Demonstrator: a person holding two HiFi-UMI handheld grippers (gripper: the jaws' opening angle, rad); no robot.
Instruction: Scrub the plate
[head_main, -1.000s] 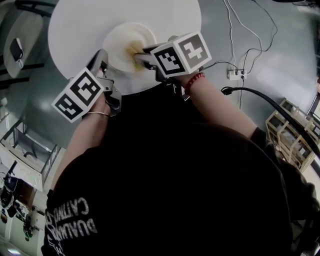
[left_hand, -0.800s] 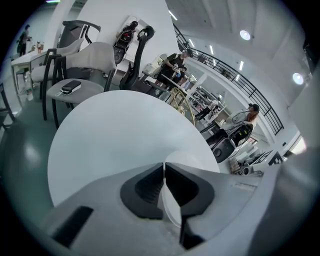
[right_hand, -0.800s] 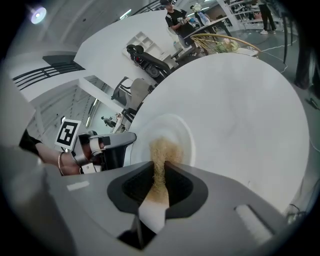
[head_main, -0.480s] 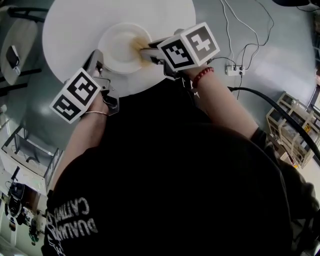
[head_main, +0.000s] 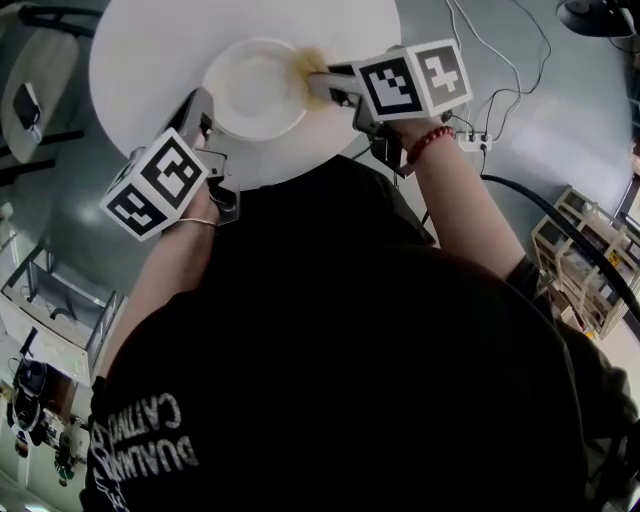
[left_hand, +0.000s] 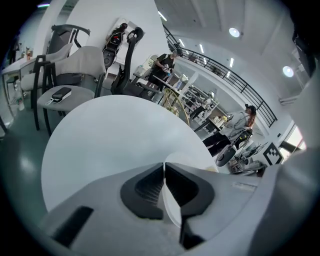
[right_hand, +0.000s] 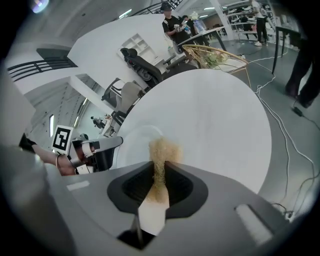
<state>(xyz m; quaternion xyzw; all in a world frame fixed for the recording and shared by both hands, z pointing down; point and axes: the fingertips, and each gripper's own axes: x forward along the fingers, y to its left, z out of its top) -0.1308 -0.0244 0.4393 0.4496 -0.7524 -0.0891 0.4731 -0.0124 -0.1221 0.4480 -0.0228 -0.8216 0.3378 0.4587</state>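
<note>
Person wears a black short-sleeved T-shirt (head_main: 330, 380) with white lettering (head_main: 145, 445) printed on it. There's a red bead bracelet (head_main: 430, 140) on the right wrist and a thin metal bangle (head_main: 190, 224) on the left. The left gripper (head_main: 203, 103) and right gripper (head_main: 322, 82) are the same build, with smooth light-grey moulded bodies and darker metal hardware under the handles. Each carries a white cube with black square markers on its faces: the left cube (head_main: 155, 183) and the right cube (head_main: 415, 80). Jaw faces are lined with black ribbed pads (left_hand: 142, 190), and the right side matches (right_hand: 131, 187). The left body has a dark rectangular slot (left_hand: 72, 225) near its lower edge.
</note>
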